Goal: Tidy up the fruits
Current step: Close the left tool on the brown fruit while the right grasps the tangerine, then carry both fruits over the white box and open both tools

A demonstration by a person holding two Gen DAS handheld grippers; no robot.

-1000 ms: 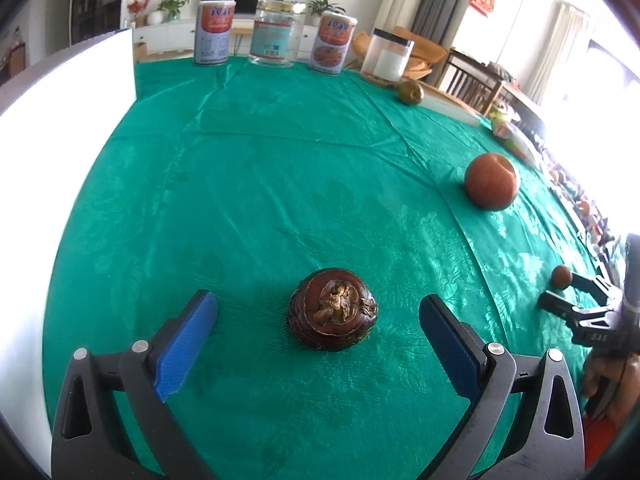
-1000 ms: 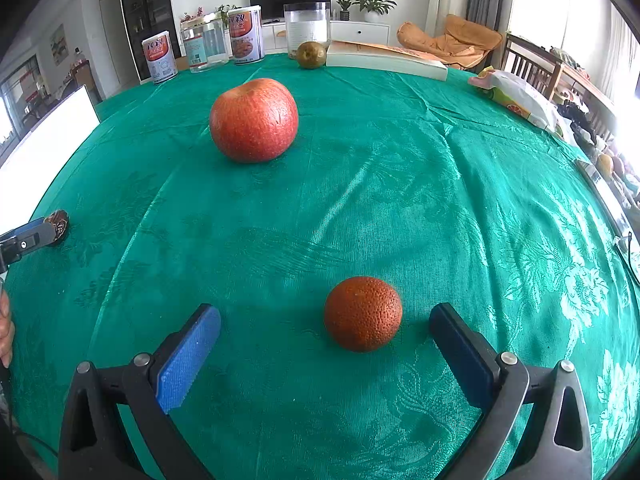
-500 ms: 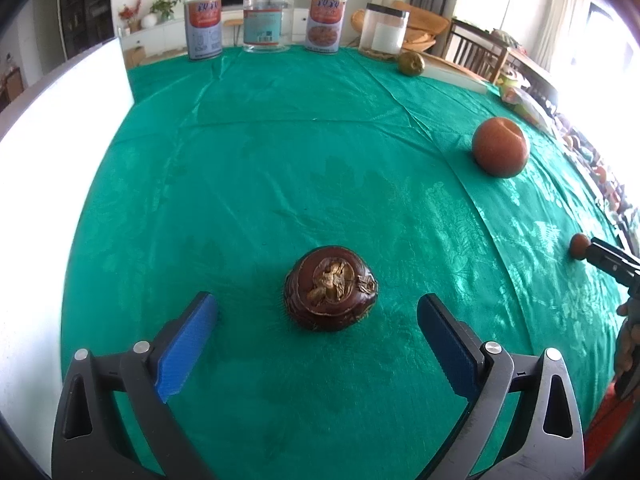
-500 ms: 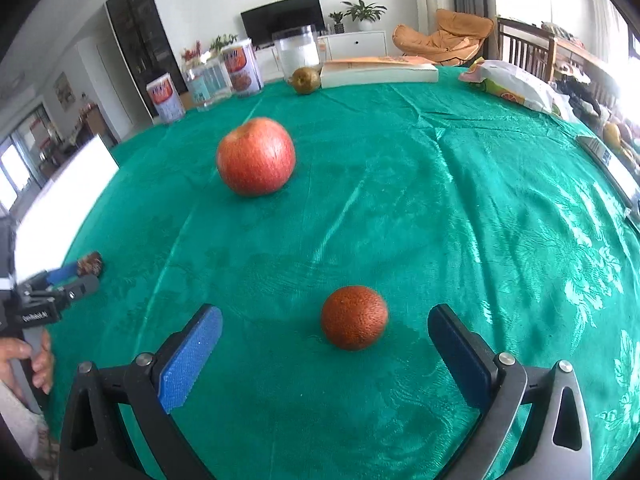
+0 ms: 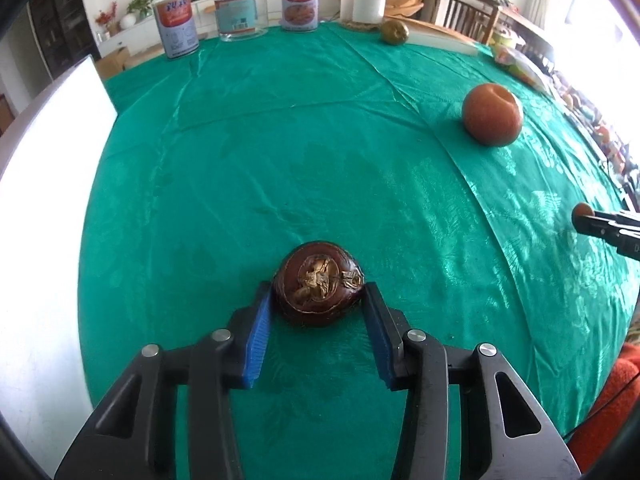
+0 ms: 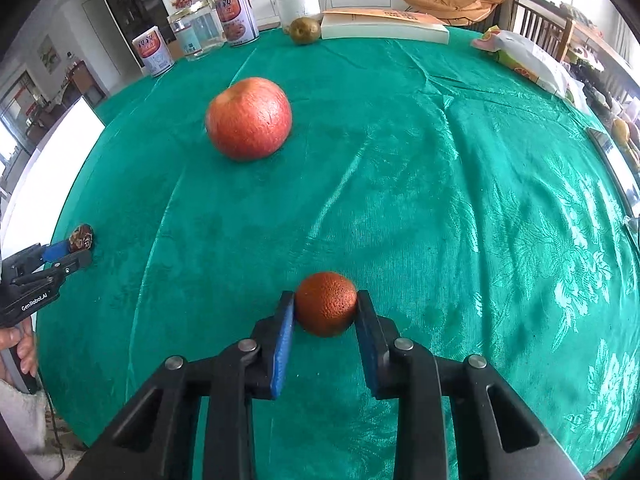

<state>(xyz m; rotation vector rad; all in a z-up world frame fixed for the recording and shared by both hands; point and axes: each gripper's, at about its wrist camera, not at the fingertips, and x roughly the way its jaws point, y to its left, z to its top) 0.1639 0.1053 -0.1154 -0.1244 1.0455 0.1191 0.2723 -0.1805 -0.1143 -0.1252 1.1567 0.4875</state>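
1. The left tongs (image 5: 318, 300) had their blue pads pressed against both sides of a dark brown mangosteen (image 5: 319, 294) that sat on the green-clothed bench (image 5: 280, 152), well short of the apple (image 5: 492, 114).
2. The right tongs (image 6: 325, 308) were clamped on a small orange (image 6: 326, 304), which rested on the cloth nearer the camera than the apple (image 6: 249, 118).
3. Only the right wrist view showed a book (image 6: 384, 24) beyond the apple, with a brownish pear (image 6: 305, 31) touching its left end, and a snack bag (image 6: 528, 58) to the apple's right.
4. Only the left wrist view showed the mangosteen's dried calyx facing up; from the right it was a small dark lump (image 6: 82, 237) between the left tongs (image 6: 76, 246).
5. Both views showed two tins and two jars in a row behind the apple.
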